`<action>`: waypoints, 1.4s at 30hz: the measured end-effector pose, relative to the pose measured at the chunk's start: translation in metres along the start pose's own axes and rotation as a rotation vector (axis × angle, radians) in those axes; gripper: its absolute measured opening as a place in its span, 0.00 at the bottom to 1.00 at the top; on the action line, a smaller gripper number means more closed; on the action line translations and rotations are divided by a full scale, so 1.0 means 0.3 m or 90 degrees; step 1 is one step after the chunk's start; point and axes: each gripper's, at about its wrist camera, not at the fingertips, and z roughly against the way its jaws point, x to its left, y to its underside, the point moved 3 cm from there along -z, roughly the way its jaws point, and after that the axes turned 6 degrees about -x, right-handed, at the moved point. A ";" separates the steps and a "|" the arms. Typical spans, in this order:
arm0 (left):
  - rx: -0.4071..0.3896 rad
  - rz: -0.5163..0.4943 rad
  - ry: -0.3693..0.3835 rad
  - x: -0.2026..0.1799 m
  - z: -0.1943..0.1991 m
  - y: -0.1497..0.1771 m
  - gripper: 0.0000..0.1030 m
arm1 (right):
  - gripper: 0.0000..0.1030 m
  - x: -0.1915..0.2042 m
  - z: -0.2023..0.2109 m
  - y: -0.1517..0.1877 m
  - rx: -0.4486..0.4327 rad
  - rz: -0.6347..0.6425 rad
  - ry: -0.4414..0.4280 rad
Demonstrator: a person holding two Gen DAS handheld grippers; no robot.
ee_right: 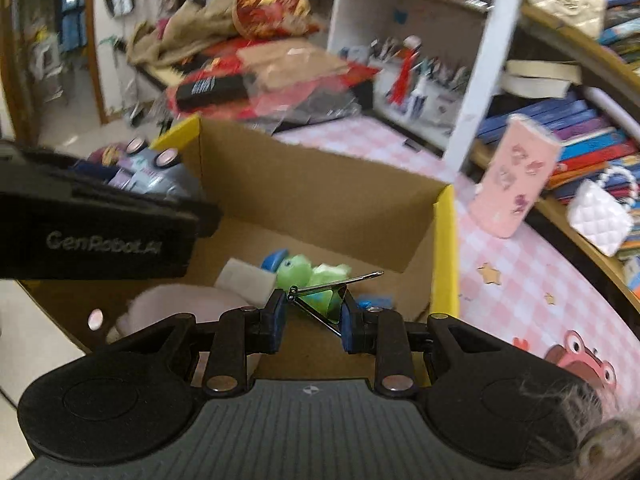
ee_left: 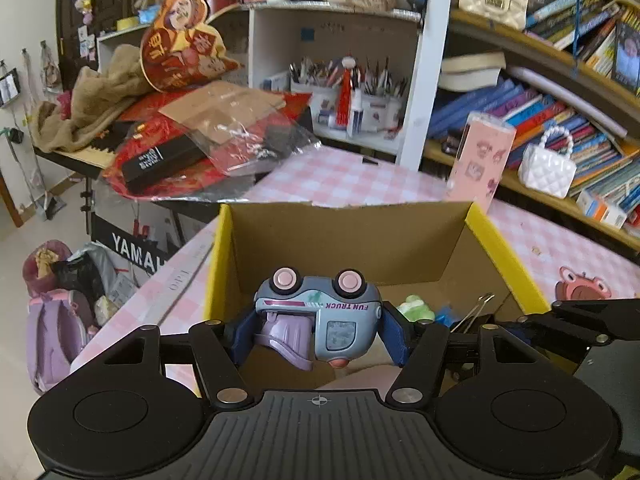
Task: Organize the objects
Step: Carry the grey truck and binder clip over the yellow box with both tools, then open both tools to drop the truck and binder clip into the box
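An upside-down grey toy truck (ee_left: 320, 314) is being gripped by the left gripper (ee_left: 316, 334) above the near left part of the cardboard box (ee_left: 344, 240). A binder clip (ee_right: 328, 300) is being held by the right gripper (ee_right: 312, 320) over the green plush toy (ee_right: 308, 272) lying inside the box on the pink checked tablecloth (ee_right: 520, 280).

One cardboard box (ee_left: 496, 248), one toy truck (ee_left: 320, 312), one binder clip (ee_right: 332, 292), two handbags (ee_left: 548, 168)

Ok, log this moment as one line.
left tool: holds toy truck | right tool: holds binder clip | both over cardboard box
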 end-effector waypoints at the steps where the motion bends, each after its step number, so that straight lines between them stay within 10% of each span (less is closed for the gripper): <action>1: 0.008 -0.004 -0.002 -0.002 -0.019 0.000 0.61 | 0.25 0.004 -0.017 0.001 0.012 0.015 -0.007; 19: 0.058 -0.066 -0.017 -0.037 -0.110 0.029 0.63 | 0.26 0.037 -0.119 0.005 0.124 0.074 -0.063; 42: -0.145 0.038 0.025 0.050 0.328 0.030 0.87 | 0.37 0.045 0.288 -0.008 -0.095 -0.064 0.032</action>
